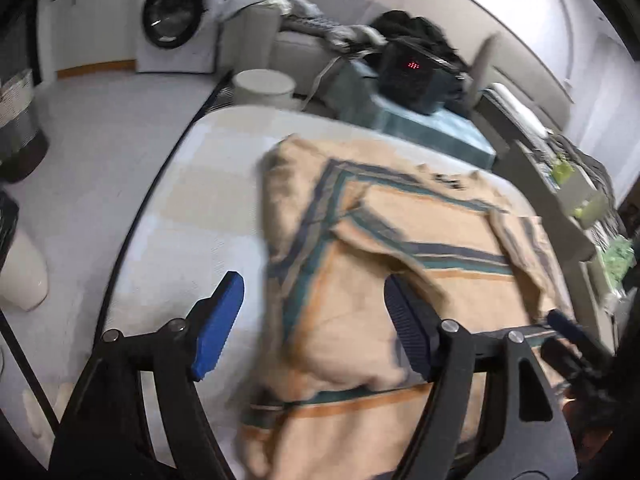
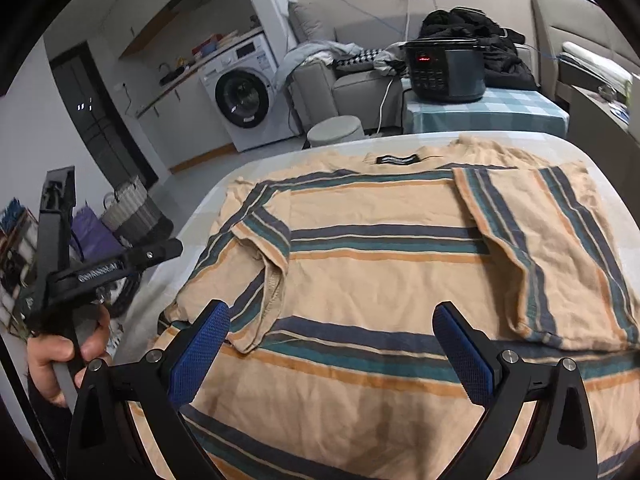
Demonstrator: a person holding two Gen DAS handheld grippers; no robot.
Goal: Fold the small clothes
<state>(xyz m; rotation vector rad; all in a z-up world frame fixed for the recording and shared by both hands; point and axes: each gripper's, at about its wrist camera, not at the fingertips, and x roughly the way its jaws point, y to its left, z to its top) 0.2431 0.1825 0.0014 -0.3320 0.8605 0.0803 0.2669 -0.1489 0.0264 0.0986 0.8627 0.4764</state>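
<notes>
Left wrist view: The left tool (image 1: 310, 316) is seen with its blue pads spread wide apart and nothing gripped between them. The striped T-shirt (image 1: 400, 240) is spread on the white worktop (image 1: 200, 208), ahead of the tool and mostly toward its right pad, which is over the cloth; whether it touches cannot be told. The left pad is over bare worktop. The frame is motion-blurred. Beyond the far edge of the worktop a dark cooker (image 1: 416, 76) with a red display is noted on a checked blue cloth, and a washing machine (image 1: 176, 20) is seen far ahead to the left.

Right wrist view: The right tool (image 2: 332, 354) is likewise held spread, pads empty, above the lower part of the T-shirt (image 2: 380, 280). The shirt lies flat with its neck label at the far side; both sleeves are folded inward onto the body. To the left of this tool, off the worktop edge, the left tool (image 2: 120, 264) is seen from the side, gripped by the person's left hand (image 2: 60, 352).
</notes>
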